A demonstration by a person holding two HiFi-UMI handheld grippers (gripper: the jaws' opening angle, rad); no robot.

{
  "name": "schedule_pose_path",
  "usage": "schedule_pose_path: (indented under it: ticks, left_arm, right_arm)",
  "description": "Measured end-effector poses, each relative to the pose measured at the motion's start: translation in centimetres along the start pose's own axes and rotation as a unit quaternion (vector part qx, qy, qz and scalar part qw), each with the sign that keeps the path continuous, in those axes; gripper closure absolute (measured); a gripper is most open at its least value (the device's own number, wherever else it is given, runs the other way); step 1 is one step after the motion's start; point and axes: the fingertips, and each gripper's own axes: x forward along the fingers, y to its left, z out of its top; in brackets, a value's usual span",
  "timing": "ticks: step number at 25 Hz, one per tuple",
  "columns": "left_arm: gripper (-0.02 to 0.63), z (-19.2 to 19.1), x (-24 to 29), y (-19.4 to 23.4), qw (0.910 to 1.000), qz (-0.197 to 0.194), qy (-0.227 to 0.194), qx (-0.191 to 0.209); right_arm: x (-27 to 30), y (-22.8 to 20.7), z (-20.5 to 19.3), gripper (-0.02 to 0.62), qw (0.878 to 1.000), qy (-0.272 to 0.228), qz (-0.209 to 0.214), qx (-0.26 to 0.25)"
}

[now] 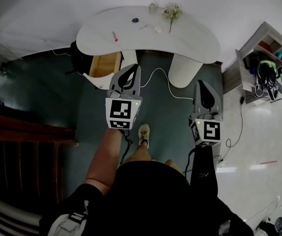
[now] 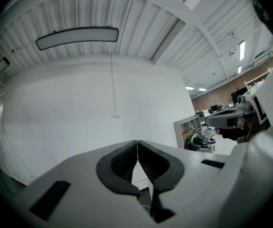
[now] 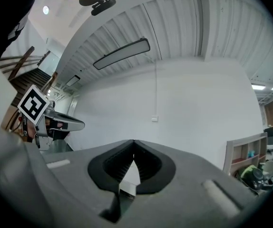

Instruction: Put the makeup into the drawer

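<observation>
White table (image 1: 195, 41) carries the makeup: a pink stick (image 1: 115, 36) near the table's left end, a dark round piece (image 1: 135, 19) toward its far edge, and pale bits (image 1: 158, 29) near its middle. All are too small for me to say what each is. Flowers (image 1: 172, 11) sit at the table's far edge. Drawer (image 1: 104, 65), wood-lined, stands open under the table's near-left edge. Left gripper (image 1: 132, 69) has its jaws pressed together with nothing between them; right gripper (image 1: 202, 83) is the same, closed and empty. Both are held level, short of the table's near edge, the left one just off the drawer and the right one off the table's ribbed white leg (image 1: 185, 68). Neither touches the table, so all the makeup lies beyond the tips and well apart from them. My read on handling: light, rigid, smooth-cased pieces, likely to skid or roll on the tabletop if nudged. I'd take the stick across its middle, jaws square to its long axis, and the round piece across its rim, low, since it looks flat. Jaws must open before either approach. The stick lies nearest the drawer, so I'd start there.
</observation>
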Motion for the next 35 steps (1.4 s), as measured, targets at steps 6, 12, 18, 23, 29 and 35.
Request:
schedule_pose_path:
  ticks: [6, 12, 18, 23, 29, 35]
  left_arm:
    - [0.597, 0.9, 8.5, 4.6, 0.9997, -0.023, -0.008, 0.005]
    - [0.597, 0.6, 13.4, 8.1, 0.9993, -0.036, -0.010, 0.001]
    - [0.597, -0.7, 15.5, 11.4, 0.9996, -0.027, 0.001, -0.006]
    - [0.597, -1.2, 16.1, 13.3, 0.9998, -0.017, 0.006, 0.001]
    - [0.597, -1.7, 17.9, 15.2, 1.0000, -0.004, 0.007, 0.002]
    - [0.597, -3.3, 21.4, 17.2, 0.9997, 0.020, 0.016, 0.004]
  right_arm:
    - [8.5, -1.0, 0.2, 0.591, 1.000, 0.000, -0.010, 0.006]
    - [14.8, -1.1, 0.1, 0.591, 1.000, 0.005, -0.013, 0.002]
    - [18.8, -0.9, -0.5, 0.591, 1.000, 0.010, -0.022, 0.000]
    - [21.1, -0.3, -0.5, 0.591, 1.000, 0.005, -0.013, 0.004]
    - [24.7, -0.7, -0.7, 0.591, 1.000, -0.003, 0.001, 0.002]
    - [29.0, -1.7, -1.6, 0.591, 1.000, -0.023, 0.019, -0.001]
